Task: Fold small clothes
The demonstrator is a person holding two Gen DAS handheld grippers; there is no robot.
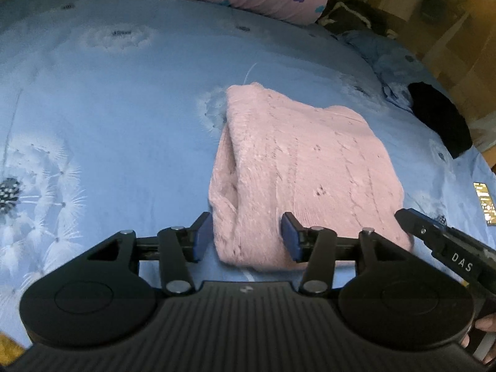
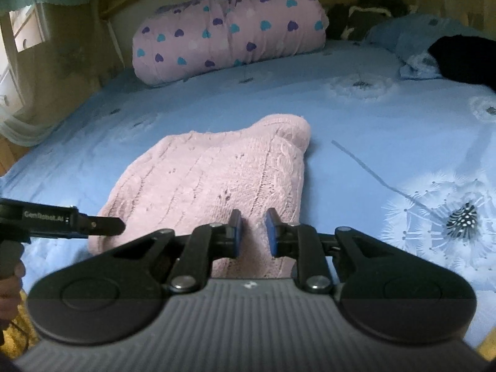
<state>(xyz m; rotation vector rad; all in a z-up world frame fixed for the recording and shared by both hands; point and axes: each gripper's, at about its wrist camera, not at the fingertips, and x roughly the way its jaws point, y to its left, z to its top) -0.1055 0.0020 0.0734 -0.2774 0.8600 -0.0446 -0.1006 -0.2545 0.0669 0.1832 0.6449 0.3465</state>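
Observation:
A pink knitted garment (image 1: 297, 167) lies folded into a rough rectangle on the blue bed sheet (image 1: 124, 108); it also shows in the right wrist view (image 2: 217, 179). My left gripper (image 1: 246, 237) is open, its jaws wide apart on either side of the garment's near left edge, holding nothing. My right gripper (image 2: 253, 232) is open with a narrower gap, above the garment's near right edge, holding nothing. The right gripper's body shows at the right of the left wrist view (image 1: 446, 248). The left gripper's body shows at the left of the right wrist view (image 2: 62, 218).
A pink pillow with heart prints (image 2: 229, 31) lies at the head of the bed. A black cloth (image 1: 440, 117) lies on the far edge, also in the right wrist view (image 2: 465, 59). A phone (image 1: 484, 203) lies on the sheet. Crumpled blue bedding (image 2: 403, 37) lies beside the pillow.

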